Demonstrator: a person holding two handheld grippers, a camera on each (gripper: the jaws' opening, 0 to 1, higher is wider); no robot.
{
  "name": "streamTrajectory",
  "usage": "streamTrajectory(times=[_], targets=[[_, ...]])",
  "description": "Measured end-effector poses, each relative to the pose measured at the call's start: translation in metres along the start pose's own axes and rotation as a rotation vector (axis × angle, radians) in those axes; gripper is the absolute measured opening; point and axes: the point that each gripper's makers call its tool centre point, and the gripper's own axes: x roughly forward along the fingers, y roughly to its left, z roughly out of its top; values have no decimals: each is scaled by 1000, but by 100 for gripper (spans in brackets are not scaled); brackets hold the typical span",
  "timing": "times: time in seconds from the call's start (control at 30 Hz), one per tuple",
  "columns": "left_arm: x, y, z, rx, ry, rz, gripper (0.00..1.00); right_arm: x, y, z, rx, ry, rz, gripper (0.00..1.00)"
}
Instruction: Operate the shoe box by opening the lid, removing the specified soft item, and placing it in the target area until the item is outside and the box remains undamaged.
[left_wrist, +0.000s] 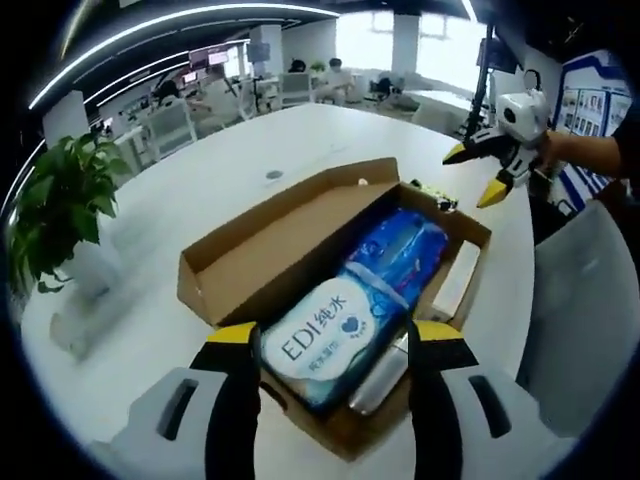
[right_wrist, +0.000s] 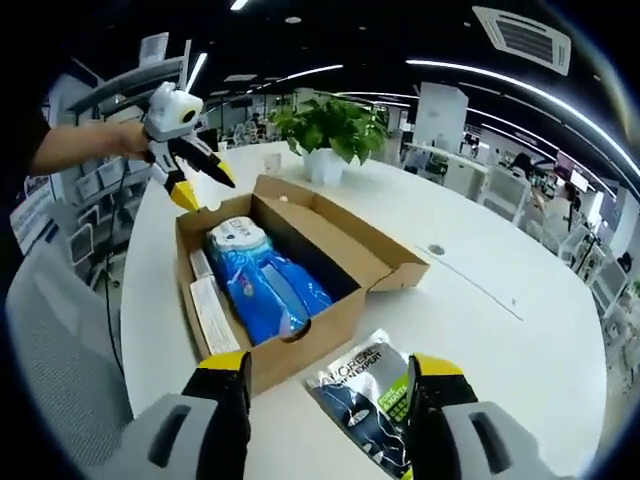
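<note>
White table carries the open shoe box; left claw and right claw both gape wide, empty.

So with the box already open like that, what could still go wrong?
The blue wipes pack lies snug between the box wall and a silver tube, so the left gripper, jaws open right at it, might snag the cardboard or drag the tube along. The pack is soft and could sag or slip. A packet on the table beside the box could crowd the drop spot.
</note>
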Motion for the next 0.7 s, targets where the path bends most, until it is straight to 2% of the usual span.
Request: streamTrajectory(times=[0.43, 0.7], targets=[[8, 2, -7, 160, 94, -53, 64, 11, 17, 25, -45, -13, 84, 68], [19, 2, -20, 277, 188, -102, 66, 21, 33, 35, -90, -5, 140, 70]])
